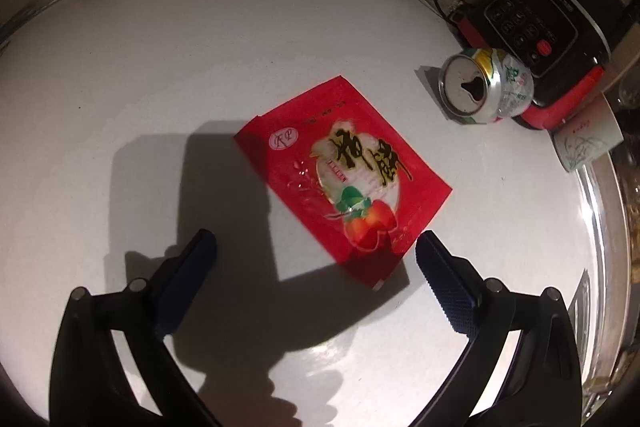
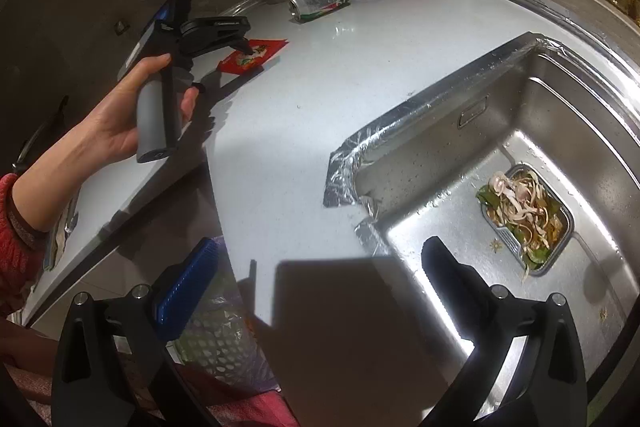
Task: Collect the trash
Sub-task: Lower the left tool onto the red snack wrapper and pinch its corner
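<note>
Red foil wrapper [image 1: 344, 173] lay flat on the countertop [image 1: 160, 87] just beyond the left gripper [image 1: 316, 247], jaws spread and empty; thin film risked slipping from a shallow pinch.

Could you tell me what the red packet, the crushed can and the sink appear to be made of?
The red packet looks like glossy printed plastic film: it lies flat, with shiny wrinkles. The crushed can appears to be thin aluminium, with a bare silvery top, a pull-tab opening and a dented printed wall. The sink looks like brushed stainless steel, grey and strongly reflective; its rim seems covered in clear film or foil.
</note>
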`<state>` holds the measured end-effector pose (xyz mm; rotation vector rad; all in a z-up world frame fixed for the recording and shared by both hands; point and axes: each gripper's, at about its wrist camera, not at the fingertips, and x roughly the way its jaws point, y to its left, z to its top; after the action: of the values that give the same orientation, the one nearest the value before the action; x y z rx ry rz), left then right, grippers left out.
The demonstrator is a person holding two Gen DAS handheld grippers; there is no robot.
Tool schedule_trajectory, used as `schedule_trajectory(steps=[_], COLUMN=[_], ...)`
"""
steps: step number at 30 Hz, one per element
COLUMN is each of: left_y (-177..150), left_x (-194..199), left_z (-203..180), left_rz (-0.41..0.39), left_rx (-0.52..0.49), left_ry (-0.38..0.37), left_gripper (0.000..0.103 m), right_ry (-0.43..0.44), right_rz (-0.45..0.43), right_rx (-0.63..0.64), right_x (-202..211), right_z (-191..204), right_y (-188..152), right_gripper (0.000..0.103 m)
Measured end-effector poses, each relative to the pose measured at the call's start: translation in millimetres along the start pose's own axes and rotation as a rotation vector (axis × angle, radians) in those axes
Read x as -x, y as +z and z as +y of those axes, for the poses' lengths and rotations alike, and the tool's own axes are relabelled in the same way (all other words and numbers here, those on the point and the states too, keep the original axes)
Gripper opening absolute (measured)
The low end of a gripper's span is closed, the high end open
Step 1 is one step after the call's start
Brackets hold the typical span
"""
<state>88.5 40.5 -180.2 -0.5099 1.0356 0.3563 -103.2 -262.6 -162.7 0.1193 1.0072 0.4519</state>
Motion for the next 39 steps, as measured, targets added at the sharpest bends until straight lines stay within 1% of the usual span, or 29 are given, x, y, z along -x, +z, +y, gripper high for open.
schedule_trajectory(steps=[6, 9, 12, 17, 21, 28, 31, 32, 33, 34, 38, 39], left_y=[24, 33, 41, 43, 42, 35, 35, 33, 34, 34, 37, 38], left_x=[-17, -25, -31, -40, -44, -39, -40, -38, -37, -35, -32, -31], left_z=[-18, -28, -39, -50, -56, -55, -57, -58, -59, -60, -59, -57], left_rz=[0.016, 0.023, 0.025, 0.015, 0.008, -0.030, -0.038, -0.042, -0.049, -0.060, -0.064, -0.064], left_rx=[0.160, 0.200, 0.202, 0.182, 0.173, 0.177, 0.157, 0.147, 0.134, 0.118, 0.090, 0.083], left_ry=[0.087, 0.120, 0.172, 0.265, 0.314, 0.323, 0.322, 0.316, 0.311, 0.305, 0.282, 0.280], left_gripper=[0.096, 0.096, 0.096, 0.096, 0.096, 0.096, 0.095, 0.093, 0.087, 0.077, 0.059, 0.051], right_ry=[0.058, 0.083, 0.102, 0.116, 0.116, 0.115, 0.116, 0.115, 0.115, 0.115, 0.116, 0.116], right_rz=[-0.009, -0.010, -0.011, -0.014, -0.021, -0.021, -0.018, -0.017, -0.016, -0.013, -0.008, -0.008], right_rx=[0.011, 0.001, -0.018, -0.043, -0.042, -0.034, -0.031, -0.031, -0.028, -0.027, -0.024, -0.023], right_x=[-11, -15, -18, -20, -19, -20, -20, -20, -21, -21, -23, -24], right_z=[-15, -24, -35, -51, -59, -65, -63, -62, -61, -61, -58, -59], right_y=[19, 23, 25, 29, 33, 40, 39, 39, 39, 39, 37, 37], right_gripper=[0.101, 0.101, 0.101, 0.101, 0.101, 0.101, 0.101, 0.101, 0.101, 0.101, 0.101, 0.101])
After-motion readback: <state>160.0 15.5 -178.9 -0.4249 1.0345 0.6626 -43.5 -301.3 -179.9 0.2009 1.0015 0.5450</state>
